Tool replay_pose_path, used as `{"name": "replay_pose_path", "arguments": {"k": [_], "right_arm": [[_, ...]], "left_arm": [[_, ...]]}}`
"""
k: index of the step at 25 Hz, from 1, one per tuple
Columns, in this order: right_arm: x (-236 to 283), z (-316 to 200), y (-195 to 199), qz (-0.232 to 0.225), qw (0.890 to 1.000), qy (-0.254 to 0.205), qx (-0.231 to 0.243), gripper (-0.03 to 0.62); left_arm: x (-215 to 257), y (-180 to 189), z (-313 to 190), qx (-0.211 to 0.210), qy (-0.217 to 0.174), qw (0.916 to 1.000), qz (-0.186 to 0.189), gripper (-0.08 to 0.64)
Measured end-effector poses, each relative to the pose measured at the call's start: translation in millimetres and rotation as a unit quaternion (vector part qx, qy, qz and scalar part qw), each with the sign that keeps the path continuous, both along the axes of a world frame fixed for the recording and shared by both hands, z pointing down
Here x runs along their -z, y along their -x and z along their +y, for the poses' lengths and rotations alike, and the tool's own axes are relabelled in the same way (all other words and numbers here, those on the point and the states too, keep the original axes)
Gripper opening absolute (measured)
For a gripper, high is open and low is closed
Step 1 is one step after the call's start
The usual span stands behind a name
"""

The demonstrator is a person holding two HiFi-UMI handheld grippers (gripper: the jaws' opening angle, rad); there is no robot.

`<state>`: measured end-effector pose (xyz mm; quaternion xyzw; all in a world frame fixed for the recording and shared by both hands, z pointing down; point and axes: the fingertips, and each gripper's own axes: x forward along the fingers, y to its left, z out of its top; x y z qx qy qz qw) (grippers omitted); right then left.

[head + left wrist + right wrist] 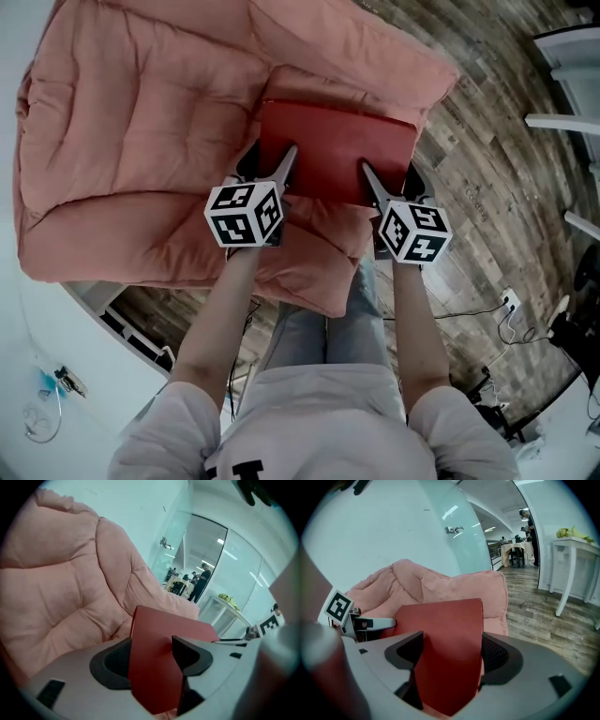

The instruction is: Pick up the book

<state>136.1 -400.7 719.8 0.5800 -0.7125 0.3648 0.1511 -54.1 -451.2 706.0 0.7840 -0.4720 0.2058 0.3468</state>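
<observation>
A plain red book (339, 148) is held in the air above the pink cushioned sofa (141, 122), gripped by its near edge at both corners. My left gripper (272, 176) is shut on its left corner, the red cover (154, 667) wedged between the dark pads. At the other corner, my right gripper (386, 184) is shut on the book (445, 653) in the same way. Each gripper's marker cube shows near the person's hands. The book's far edge points toward the sofa back.
The sofa's seat cushion (319, 262) lies under the book. Wood floor (487, 187) spreads to the right, with white furniture (562, 84) at the far right. A white table (576, 559) and a glass wall stand beyond the sofa, with people in the distance.
</observation>
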Motion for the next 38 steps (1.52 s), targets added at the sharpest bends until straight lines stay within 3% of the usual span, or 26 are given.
{"name": "replay_pose_path", "arguments": {"k": [24, 38], "right_arm": [[221.0, 17.5, 16.0, 0.019, 0.994, -0.105, 0.035, 0.37], [291.3, 32.2, 17.8, 0.03, 0.987, -0.149, 0.046, 0.371]], "left_arm": [[220.2, 22.0, 45.7, 0.065, -0.112, 0.991, 0.036, 0.262], [286.8, 24.1, 66.9, 0.077, -0.154, 0.9835, 0.054, 0.262]]}}
